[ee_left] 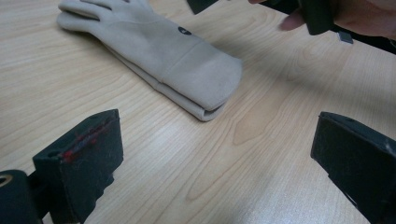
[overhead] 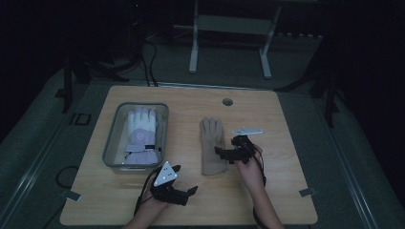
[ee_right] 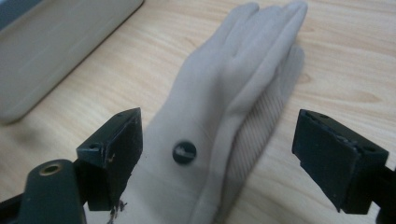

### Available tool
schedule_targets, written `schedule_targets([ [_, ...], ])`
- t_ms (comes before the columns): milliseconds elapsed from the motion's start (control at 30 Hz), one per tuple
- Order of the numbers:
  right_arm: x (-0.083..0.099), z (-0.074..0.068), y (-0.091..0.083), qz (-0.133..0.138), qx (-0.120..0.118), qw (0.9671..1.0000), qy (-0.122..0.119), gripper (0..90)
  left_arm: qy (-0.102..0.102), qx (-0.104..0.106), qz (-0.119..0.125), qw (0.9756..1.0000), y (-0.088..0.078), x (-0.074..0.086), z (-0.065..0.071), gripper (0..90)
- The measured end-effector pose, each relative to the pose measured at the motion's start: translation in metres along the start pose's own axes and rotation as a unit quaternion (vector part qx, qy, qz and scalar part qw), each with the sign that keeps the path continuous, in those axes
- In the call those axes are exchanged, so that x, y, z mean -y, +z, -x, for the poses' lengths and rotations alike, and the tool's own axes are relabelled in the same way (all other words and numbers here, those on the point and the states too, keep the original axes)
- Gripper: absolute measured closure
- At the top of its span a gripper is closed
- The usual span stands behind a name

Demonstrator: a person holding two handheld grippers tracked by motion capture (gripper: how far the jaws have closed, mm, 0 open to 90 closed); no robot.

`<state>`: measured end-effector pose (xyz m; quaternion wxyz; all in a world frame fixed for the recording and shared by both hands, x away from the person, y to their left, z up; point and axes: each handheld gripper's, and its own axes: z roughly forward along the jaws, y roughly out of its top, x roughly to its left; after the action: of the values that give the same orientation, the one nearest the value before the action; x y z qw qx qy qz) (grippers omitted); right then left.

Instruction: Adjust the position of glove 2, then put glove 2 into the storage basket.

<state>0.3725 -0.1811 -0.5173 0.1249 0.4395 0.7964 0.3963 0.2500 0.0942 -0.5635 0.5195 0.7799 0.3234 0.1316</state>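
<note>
- This looks like a lab or test room set up for recording, dimly lit all round.
- A plain wooden table [overhead: 267,200] with a cable hole [overhead: 228,102] stands alone on grey carpet [overhead: 43,143].
- Bits of tape [overhead: 71,194] mark the floor by its corners.
- Cables [overhead: 148,62] trail across the floor behind it.
- The white legs of another desk frame [overhead: 193,52] stand at the back.

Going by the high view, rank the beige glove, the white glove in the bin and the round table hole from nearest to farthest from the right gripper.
1. Beige glove, just left of the right gripper.
2. Round table hole, beyond it near the far edge.
3. White glove, far left inside the bin.
</note>
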Motion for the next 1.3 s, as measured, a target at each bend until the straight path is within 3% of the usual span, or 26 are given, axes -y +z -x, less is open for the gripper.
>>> schedule_targets([
  [133,0.003,0.009,-0.006,-0.003,-0.03,0.9995,0.014,16.3,-0.007,0.007,-0.007,0.9999,0.003,-0.003,0.0,2.8],
  [167,0.004,0.014,-0.008,-0.009,-0.038,0.9988,0.03,14.5,-0.008,0.007,-0.013,0.9999,0.004,-0.004,0.001,2.8],
  [267,0.003,0.021,-0.013,-0.006,-0.054,0.9979,0.036,10.5,-0.007,0.005,-0.035,0.9993,0.009,-0.01,0.002,2.8],
  [300,0.002,0.022,-0.013,0.0,-0.045,0.9983,0.038,11.1,-0.002,0.005,-0.044,0.999,0.011,-0.013,0.003,2.8],
  [367,-0.001,0.026,-0.013,-0.012,-0.048,0.998,0.039,14.6,0.017,-0.008,-0.06,0.998,0.017,-0.017,0.006,4.7],
  [433,-0.007,0.03,-0.013,-0.022,-0.022,0.9992,0.027,33.1,0.027,-0.009,-0.067,0.9973,0.023,-0.023,0.009,6.4],
  [533,-0.015,0.036,-0.011,-0.022,-0.02,0.9989,0.037,47.4,0.044,-0.022,-0.064,0.9967,0.032,-0.033,0.014,15.3],
  [700,-0.027,0.041,0.005,-0.024,-0.021,0.9981,0.054,48.3,0.054,-0.033,-0.066,0.9958,0.047,-0.053,0.013,43.3],
  [767,-0.03,0.042,0.013,-0.024,-0.021,0.9979,0.056,48.7,0.055,-0.031,-0.077,0.995,0.055,-0.059,0.01,56.0],
  [867,-0.031,0.045,0.026,-0.032,-0.028,0.9966,0.071,48.9,0.052,-0.023,-0.095,0.9938,0.07,-0.065,0.009,68.2],
  [967,-0.032,0.048,0.038,-0.044,-0.03,0.9953,0.081,48.4,0.062,-0.019,-0.122,0.9904,0.086,-0.066,0.009,76.2],
  [1033,-0.032,0.049,0.044,-0.05,-0.035,0.9945,0.085,49.9,0.069,-0.02,-0.147,0.9866,0.095,-0.064,0.008,80.7],
  [1100,-0.03,0.049,0.049,-0.056,-0.032,0.9945,0.083,55.4,0.072,-0.022,-0.163,0.9838,0.101,-0.062,0.006,82.8],
  [1133,-0.029,0.05,0.051,-0.058,-0.041,0.9939,0.084,60.5,0.069,-0.019,-0.169,0.9831,0.104,-0.061,0.005,85.1],
  [1233,-0.028,0.05,0.055,-0.063,-0.065,0.9922,0.086,77.9,0.055,-0.015,-0.166,0.9844,0.106,-0.058,0.001,85.3],
  [1267,-0.028,0.05,0.055,-0.067,-0.064,0.9922,0.083,86.6,0.049,-0.015,-0.164,0.9851,0.105,-0.057,0.0,87.1],
  [1300,-0.028,0.049,0.055,-0.071,-0.055,0.993,0.076,87.1,0.047,-0.014,-0.164,0.9853,0.105,-0.056,0.0,87.1],
])
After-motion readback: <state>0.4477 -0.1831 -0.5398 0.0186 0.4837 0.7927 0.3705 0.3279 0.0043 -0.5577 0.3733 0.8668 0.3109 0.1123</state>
